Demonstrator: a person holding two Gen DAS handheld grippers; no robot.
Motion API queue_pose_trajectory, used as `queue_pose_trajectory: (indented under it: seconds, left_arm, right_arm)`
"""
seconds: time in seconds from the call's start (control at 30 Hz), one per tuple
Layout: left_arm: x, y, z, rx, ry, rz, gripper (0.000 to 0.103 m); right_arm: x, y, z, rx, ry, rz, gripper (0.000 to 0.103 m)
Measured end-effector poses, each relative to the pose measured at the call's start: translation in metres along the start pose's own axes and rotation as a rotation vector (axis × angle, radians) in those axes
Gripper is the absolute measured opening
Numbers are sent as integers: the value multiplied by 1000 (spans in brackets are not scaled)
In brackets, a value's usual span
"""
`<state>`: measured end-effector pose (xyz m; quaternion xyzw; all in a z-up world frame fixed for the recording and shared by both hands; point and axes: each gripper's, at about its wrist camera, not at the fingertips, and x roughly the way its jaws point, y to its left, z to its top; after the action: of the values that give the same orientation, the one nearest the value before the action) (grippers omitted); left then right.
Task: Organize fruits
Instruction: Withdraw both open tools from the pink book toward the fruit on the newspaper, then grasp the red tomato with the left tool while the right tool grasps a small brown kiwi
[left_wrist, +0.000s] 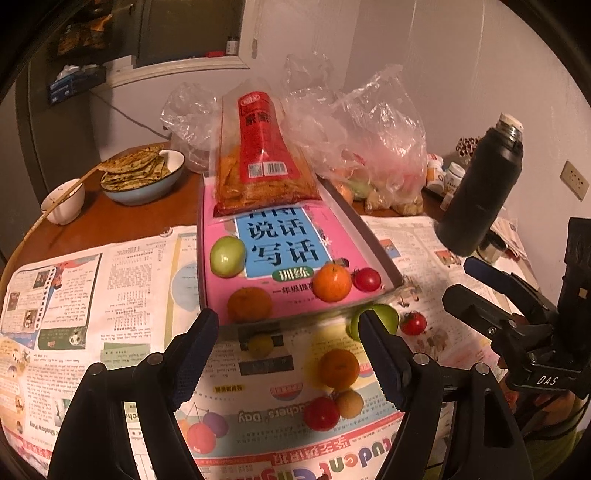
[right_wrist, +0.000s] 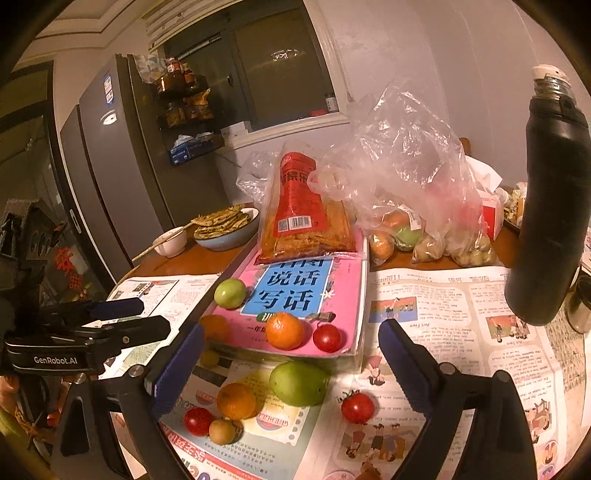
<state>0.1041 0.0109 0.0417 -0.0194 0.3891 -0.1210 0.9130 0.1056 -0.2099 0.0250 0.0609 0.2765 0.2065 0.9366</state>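
A pink book (right_wrist: 343, 295) lies on the newspaper and carries a green fruit (right_wrist: 229, 292), an orange (right_wrist: 284, 330), a red tomato (right_wrist: 327, 338) and a second orange (left_wrist: 249, 304). In front of it on the paper lie a large green fruit (right_wrist: 299, 382), an orange (right_wrist: 236, 400), a tomato (right_wrist: 199, 421), a small brown fruit (right_wrist: 223, 430), another tomato (right_wrist: 357, 406) and a small yellow fruit (left_wrist: 260, 345). My left gripper (left_wrist: 288, 354) hovers open over the near group. My right gripper (right_wrist: 291, 365) is open above the green fruit, holding nothing.
A red snack pack (right_wrist: 303, 218) rests on the book's far end. Clear plastic bags (right_wrist: 406, 177) with more fruit stand behind it. A black flask (right_wrist: 550, 206) stands at the right. A blue bowl of flatbreads (right_wrist: 225, 229) and a small white bowl (right_wrist: 171, 240) sit far left.
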Motion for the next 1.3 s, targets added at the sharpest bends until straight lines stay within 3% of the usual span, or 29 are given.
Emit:
queue_pose_trajectory:
  seconds: [0.53, 1.0, 1.3]
  left_arm:
    - [-2, -2, -14, 35, 27, 3, 79]
    - [10, 1, -47, 95, 134, -11, 79]
    - [20, -7, -61, 133, 187, -51, 77]
  right_arm:
    - [-3, 11, -16, -31, 31, 13, 95]
    - [17, 32, -65, -147, 169, 34, 95]
    - [27, 37, -78, -191, 217, 25, 94]
